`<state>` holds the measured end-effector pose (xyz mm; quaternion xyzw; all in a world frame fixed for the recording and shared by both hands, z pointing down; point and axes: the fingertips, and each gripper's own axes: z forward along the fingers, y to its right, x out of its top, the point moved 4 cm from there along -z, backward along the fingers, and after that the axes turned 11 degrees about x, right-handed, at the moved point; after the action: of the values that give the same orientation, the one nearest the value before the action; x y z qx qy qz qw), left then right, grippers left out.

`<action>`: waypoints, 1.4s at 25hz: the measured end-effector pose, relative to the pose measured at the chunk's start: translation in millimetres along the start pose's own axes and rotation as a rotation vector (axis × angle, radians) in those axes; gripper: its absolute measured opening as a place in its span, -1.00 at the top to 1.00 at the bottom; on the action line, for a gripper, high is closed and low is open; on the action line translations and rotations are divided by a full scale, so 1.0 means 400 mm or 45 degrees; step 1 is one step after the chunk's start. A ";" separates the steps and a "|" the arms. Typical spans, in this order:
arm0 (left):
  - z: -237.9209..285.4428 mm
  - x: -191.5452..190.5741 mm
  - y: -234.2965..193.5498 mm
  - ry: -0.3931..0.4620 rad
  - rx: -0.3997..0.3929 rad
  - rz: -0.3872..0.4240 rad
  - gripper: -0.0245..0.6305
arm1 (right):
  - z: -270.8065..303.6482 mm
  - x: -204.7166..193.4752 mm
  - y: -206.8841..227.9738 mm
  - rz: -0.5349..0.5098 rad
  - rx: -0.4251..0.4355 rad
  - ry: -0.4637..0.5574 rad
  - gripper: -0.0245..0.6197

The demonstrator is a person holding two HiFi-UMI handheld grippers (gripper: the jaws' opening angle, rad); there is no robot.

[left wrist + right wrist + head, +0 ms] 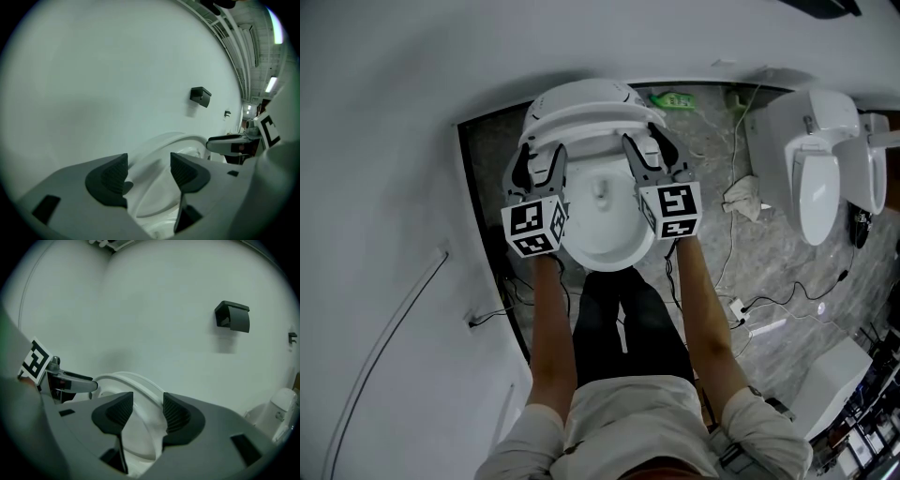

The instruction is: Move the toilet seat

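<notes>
A white toilet stands in front of me with its bowl (602,230) uncovered and its lid (581,94) up at the back. The white toilet seat (592,119) is tilted up off the bowl, in front of the lid. My left gripper (538,161) holds the seat's left side, and the rim (157,152) runs between its dark pads (110,176). My right gripper (645,150) holds the right side, with the ring (137,381) between its pads (176,414). Each gripper view also shows the other gripper across the seat.
A white wall (384,187) runs close along the left. A second white toilet (817,178) stands at the right, with a cloth (742,199), cables and a green bottle (675,98) on the stone floor. A dark paper holder (233,316) hangs on the wall ahead.
</notes>
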<state>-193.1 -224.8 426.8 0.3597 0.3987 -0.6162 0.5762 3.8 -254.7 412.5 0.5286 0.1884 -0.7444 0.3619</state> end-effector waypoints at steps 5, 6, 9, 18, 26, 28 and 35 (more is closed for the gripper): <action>0.014 0.000 0.002 0.004 0.002 -0.002 0.00 | 0.009 -0.001 0.010 -0.007 -0.003 0.001 0.25; 0.014 0.001 0.001 0.004 0.003 -0.002 0.00 | 0.010 0.000 0.008 -0.008 -0.002 0.000 0.25; 0.016 0.004 -0.002 0.006 0.004 -0.003 0.00 | 0.014 0.002 0.006 -0.012 -0.002 -0.009 0.24; 0.018 0.016 0.000 0.021 0.002 -0.003 0.00 | 0.013 0.002 0.015 -0.022 -0.035 -0.014 0.23; -0.006 0.025 -0.003 0.037 -0.002 -0.027 0.00 | 0.000 0.017 0.004 -0.041 -0.023 0.011 0.23; -0.010 0.029 0.000 0.038 -0.005 -0.024 0.00 | -0.004 0.019 0.000 -0.044 -0.010 0.012 0.23; -0.039 0.044 0.006 0.064 -0.025 -0.001 0.07 | -0.027 0.032 -0.024 -0.072 0.017 0.034 0.28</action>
<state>-192.2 -218.3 404.1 0.3692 0.4191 -0.6033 0.5693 1.1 -245.5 395.6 0.5355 0.2030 -0.7483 0.3347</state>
